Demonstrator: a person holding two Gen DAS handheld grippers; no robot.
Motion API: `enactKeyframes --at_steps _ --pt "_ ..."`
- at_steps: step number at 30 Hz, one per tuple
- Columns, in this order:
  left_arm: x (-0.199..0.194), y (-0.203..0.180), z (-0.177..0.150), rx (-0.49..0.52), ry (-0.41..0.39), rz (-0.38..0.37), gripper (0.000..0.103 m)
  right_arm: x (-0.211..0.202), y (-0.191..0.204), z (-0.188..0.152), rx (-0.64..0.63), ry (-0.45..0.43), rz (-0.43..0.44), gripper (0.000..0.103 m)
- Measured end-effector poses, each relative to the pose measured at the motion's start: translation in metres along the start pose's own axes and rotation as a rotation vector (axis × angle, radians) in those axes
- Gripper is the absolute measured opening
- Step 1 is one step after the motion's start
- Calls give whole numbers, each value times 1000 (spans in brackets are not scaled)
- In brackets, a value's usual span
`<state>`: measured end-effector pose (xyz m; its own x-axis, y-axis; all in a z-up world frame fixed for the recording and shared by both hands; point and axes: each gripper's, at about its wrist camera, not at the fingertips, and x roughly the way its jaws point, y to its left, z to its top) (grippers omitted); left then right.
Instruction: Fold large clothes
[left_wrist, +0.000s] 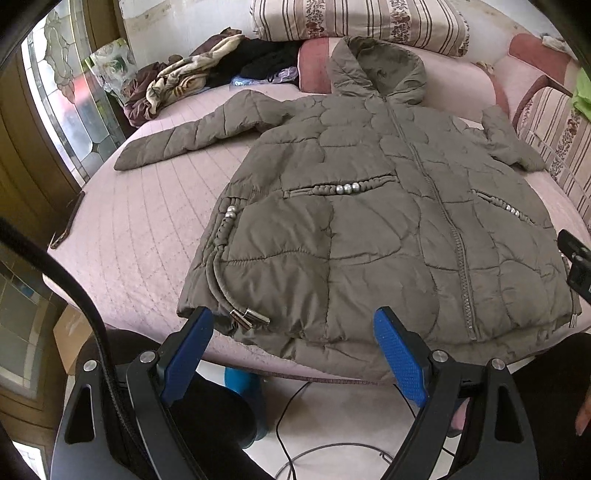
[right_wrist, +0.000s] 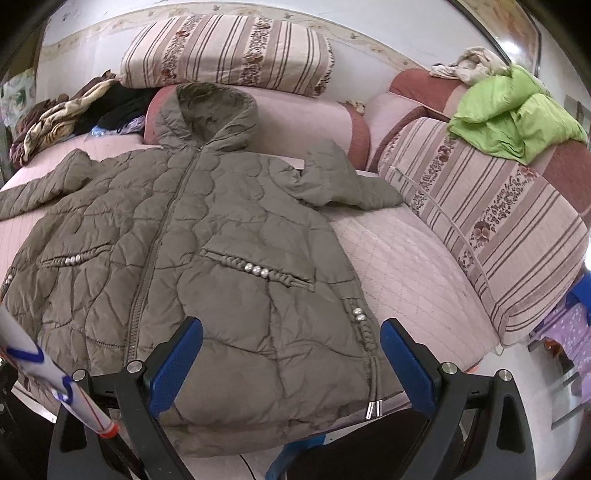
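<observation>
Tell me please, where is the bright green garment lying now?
In the right wrist view, the green garment lies at the upper right, on top of the striped cushion, right of the coat.

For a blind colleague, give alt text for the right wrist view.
An olive-green quilted hooded jacket lies flat, zipped, on a pink quilted bed. The open right gripper hovers over its hem, beside a striped floral bolster.

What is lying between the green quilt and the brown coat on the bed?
A striped bolster and a bare strip of pink bedcover separate the green quilt from the brown coat, seen in the right wrist view.
</observation>
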<state>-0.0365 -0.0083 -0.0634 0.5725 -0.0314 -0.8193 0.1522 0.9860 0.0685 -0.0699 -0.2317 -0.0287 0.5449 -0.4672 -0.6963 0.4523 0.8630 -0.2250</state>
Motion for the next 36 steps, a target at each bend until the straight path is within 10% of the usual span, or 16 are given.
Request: enactKeyframes --at_steps 17,36 --pt "21 19 4 -49 61 -47 88 9 22 1 -48 27 6 99" --pt "80 173 92 -302 -7 226 88 36 25 45 56 3 179 93"
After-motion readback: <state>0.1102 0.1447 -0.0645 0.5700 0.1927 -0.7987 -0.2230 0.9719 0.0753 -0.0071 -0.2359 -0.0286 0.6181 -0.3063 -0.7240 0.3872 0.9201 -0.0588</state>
